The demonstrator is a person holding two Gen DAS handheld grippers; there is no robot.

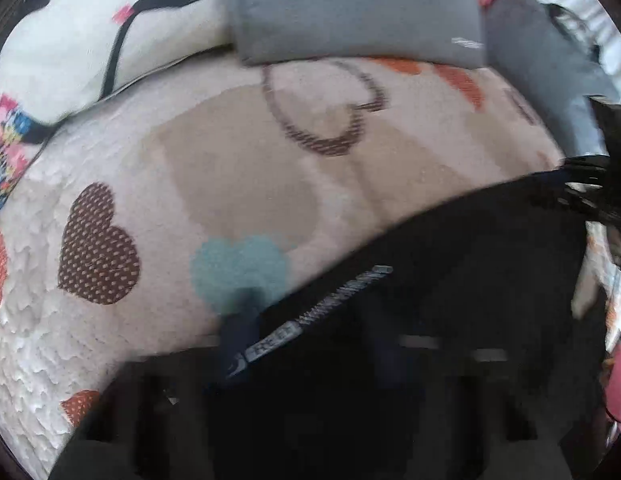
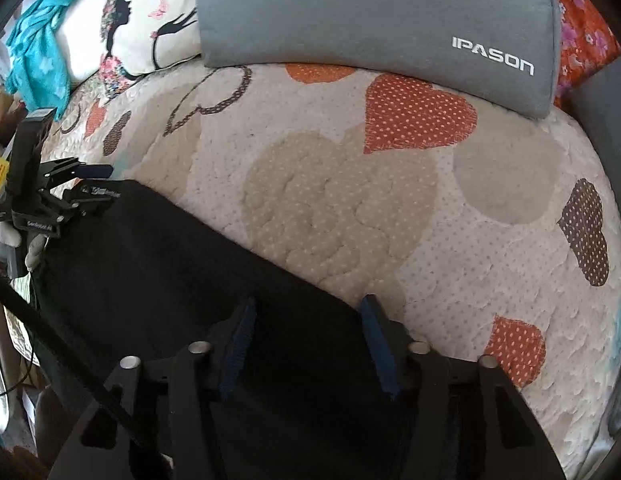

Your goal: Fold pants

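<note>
The black pants (image 2: 158, 264) lie on the heart-print bed cover (image 2: 342, 208), their edge between both hand-held grippers' fingers. The right hand-held gripper (image 2: 308, 344) stands narrowly parted over the cloth. Whether the left hand-held gripper (image 2: 96, 190) grips it, I cannot tell.

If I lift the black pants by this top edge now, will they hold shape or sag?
Likely sag: the black pants lie limp and flat on the heart-print quilt, with no stiffness showing. The edge between the left tongs and right tongs would probably droop in the middle. The quilt's textured surface may drag the trailing cloth a little.
</note>
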